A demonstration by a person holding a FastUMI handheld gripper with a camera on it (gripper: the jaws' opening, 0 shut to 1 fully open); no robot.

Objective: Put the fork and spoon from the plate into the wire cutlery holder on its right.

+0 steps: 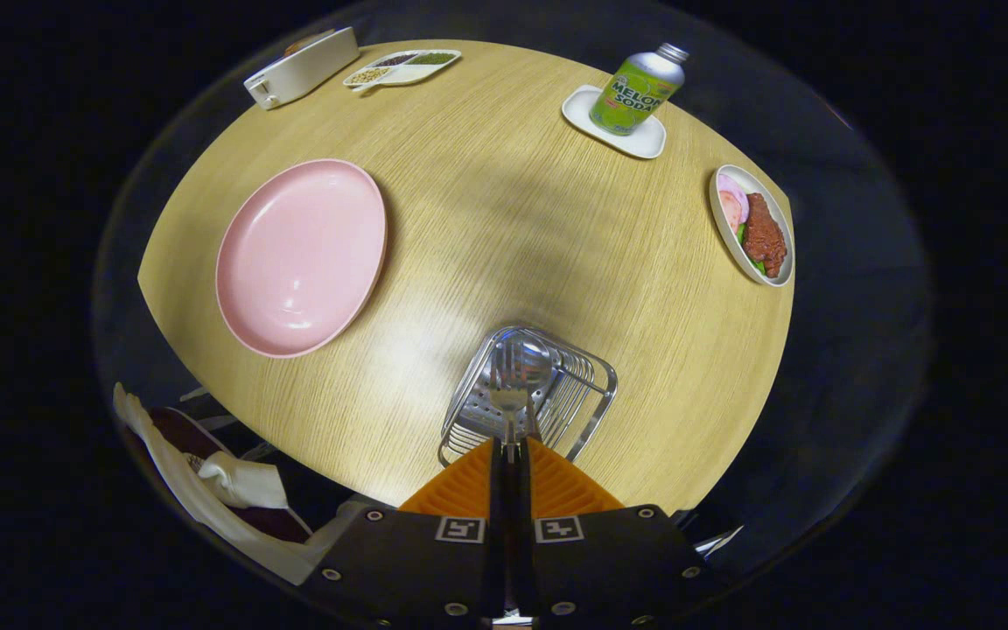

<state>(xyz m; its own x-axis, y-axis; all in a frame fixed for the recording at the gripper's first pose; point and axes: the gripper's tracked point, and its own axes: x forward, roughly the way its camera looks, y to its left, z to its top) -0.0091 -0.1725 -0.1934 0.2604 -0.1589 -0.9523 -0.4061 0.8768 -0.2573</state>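
Note:
The pink plate (298,258) lies bare on the wooden table (504,219), off to the left beyond my fingers. The wire cutlery holder (528,394) stands just ahead of my fingertips, right of the plate. Over it I see a shiny spoon bowl (530,357) and, nearer to me, the fork head (508,398). The fork's thin metal handle runs back between my fingers. My gripper (511,451) is shut on that handle, right above the holder's near rim. Whether the spoon rests inside the holder is hard to tell.
A green soda bottle (638,90) stands on a white coaster (613,122) at the far right. A dish of meat and vegetables (751,226) sits at the right edge. A white box (301,66) and a divided snack dish (403,67) lie far left. A person's shoe (206,464) shows below the table's near edge.

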